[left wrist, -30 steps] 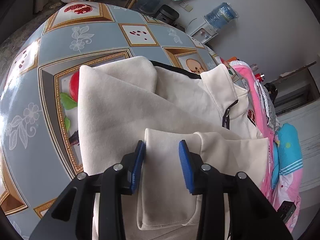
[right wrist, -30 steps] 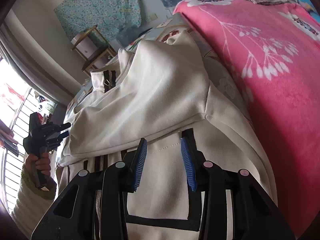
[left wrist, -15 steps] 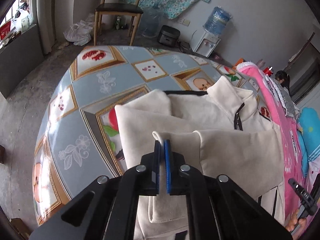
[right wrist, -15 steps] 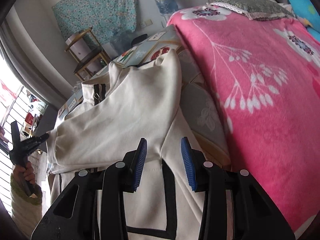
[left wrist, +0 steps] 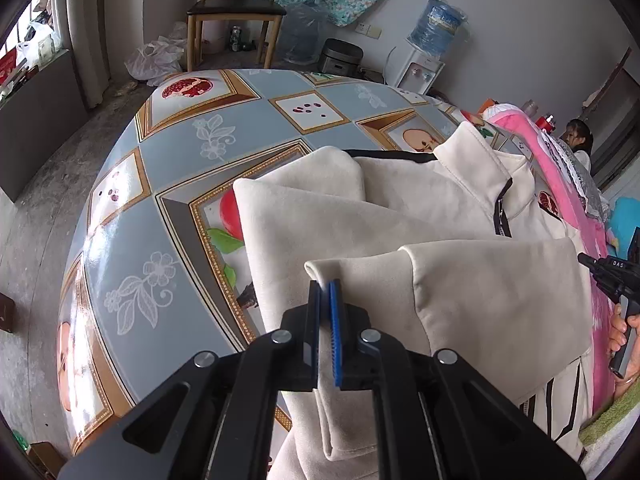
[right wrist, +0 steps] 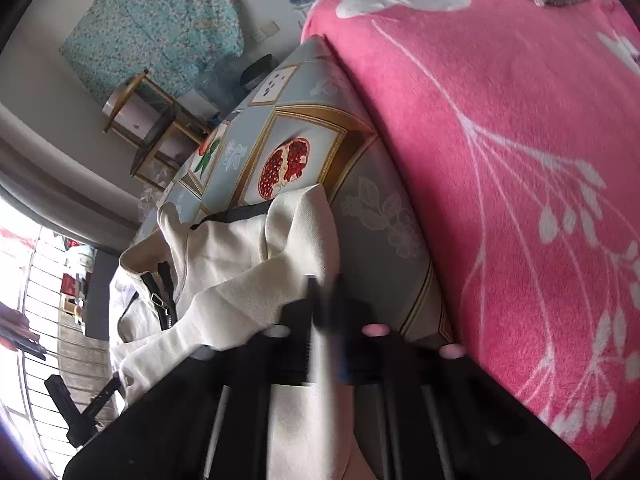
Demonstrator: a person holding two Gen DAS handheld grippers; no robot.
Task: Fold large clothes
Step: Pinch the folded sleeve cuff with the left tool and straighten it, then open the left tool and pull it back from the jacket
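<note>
1. Left gripper (left wrist: 325, 308) has its blue pads (left wrist: 335, 332) pressed together, clamped on the cuff edge of the cream jacket sleeve (left wrist: 492, 292).
2. I see that sleeve folded across the body of the cream jacket (left wrist: 320, 216), which lies on the table's fruit-patterned tablecloth (left wrist: 180, 152).
3. My left view shows the jacket's collar (left wrist: 480, 156) standing up at the far side, with the black zipper (left wrist: 502, 212) running down beside it.
4. Right gripper (right wrist: 325, 320) is blurred in its own view; its fingers look drawn together with cream cloth of the jacket (right wrist: 240, 264) between them, so I read it as pinching the garment near its right edge.
5. From the right camera, the jacket bunches up on the tablecloth (right wrist: 380, 216), collar and zipper pull (right wrist: 160, 300) to the left.
6. A pink floral blanket (right wrist: 520, 160) lies just beside the jacket and covers the right part of the table.
7. Beyond the table, I see a wooden chair (left wrist: 236, 12) and a water dispenser (left wrist: 424, 68) against the wall.
</note>
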